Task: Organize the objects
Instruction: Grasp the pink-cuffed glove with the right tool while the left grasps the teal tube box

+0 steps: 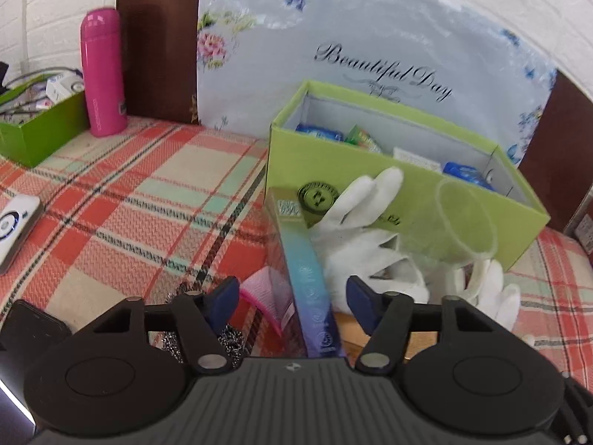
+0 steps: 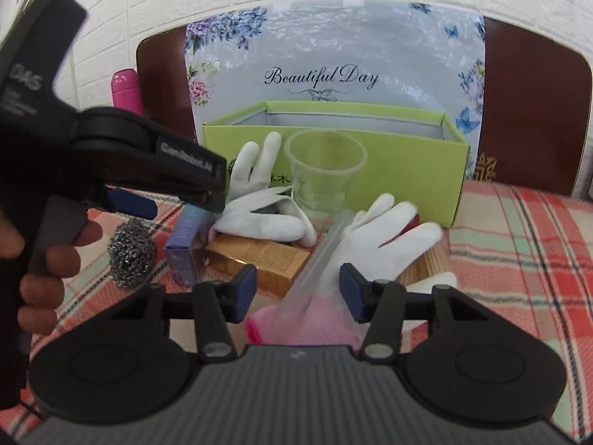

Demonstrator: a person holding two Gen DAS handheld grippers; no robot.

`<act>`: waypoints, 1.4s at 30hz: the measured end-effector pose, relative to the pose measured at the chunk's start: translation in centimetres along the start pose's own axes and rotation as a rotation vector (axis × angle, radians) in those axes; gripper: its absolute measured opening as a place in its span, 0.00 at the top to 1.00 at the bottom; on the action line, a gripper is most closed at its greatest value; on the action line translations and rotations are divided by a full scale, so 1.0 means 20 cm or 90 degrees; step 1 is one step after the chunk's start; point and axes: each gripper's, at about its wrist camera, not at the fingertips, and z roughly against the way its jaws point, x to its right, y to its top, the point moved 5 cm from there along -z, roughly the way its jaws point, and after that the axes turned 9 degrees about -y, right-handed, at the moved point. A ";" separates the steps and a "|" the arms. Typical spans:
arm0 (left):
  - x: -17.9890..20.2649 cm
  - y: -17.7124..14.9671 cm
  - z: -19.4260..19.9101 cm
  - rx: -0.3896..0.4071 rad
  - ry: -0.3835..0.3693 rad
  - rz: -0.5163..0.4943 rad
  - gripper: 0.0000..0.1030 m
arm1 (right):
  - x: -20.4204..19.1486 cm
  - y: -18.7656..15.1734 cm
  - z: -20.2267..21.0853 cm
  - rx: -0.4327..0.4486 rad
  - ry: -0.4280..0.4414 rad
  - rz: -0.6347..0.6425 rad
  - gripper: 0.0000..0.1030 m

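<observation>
A long blue-purple box [image 1: 309,278] stands between the jaws of my left gripper [image 1: 292,294], which is open, with a gap on both sides. Beside that box lies a pink cloth [image 1: 265,296]. My right gripper [image 2: 298,287] is open over the same pink cloth [image 2: 307,320] and a clear plastic tube [image 2: 320,256], and its pads touch neither. White gloves [image 2: 378,237] and a clear cup [image 2: 322,170] lie against the open green box [image 2: 407,170]. In the right wrist view a hand holds the left tool's black housing [image 2: 148,155] at the left.
A steel scourer [image 2: 131,256], a tan carton [image 2: 259,259] and a bundle of thin sticks [image 2: 426,267] lie in the pile. A pink bottle [image 1: 103,74], a second green box [image 1: 37,129], a white device [image 1: 15,226] and a black phone [image 1: 29,322] sit at the left.
</observation>
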 end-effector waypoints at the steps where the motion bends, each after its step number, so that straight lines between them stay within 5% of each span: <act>1: -0.01 -0.01 -0.02 -0.011 -0.006 0.004 0.49 | 0.00 0.00 0.00 0.003 -0.003 0.007 0.60; 3: -0.01 -0.03 -0.03 -0.017 -0.031 0.013 0.64 | 0.02 0.00 -0.01 0.002 -0.006 0.010 0.69; 9: 0.03 -0.09 0.06 -0.034 -0.039 -0.021 0.73 | 0.01 0.02 0.00 0.007 0.011 0.019 0.73; 21: 0.04 -0.39 0.31 -0.080 -0.078 -0.050 0.74 | -0.07 0.04 -0.13 -0.014 -0.024 0.094 0.65; 26: 0.06 -0.37 0.30 -0.076 -0.071 -0.057 0.74 | -0.03 -0.01 -0.06 -0.035 0.014 0.143 0.81; 29: 0.05 -0.37 0.29 -0.072 -0.071 -0.052 0.71 | 0.11 -0.06 0.00 -0.036 0.016 0.091 0.87; 35: 0.05 -0.31 0.25 -0.063 -0.061 -0.049 0.68 | 0.30 -0.09 0.11 -0.075 0.041 0.019 0.87; 42: 0.06 -0.26 0.20 -0.059 -0.052 -0.056 0.68 | 0.21 -0.02 0.06 -0.063 0.056 0.042 0.83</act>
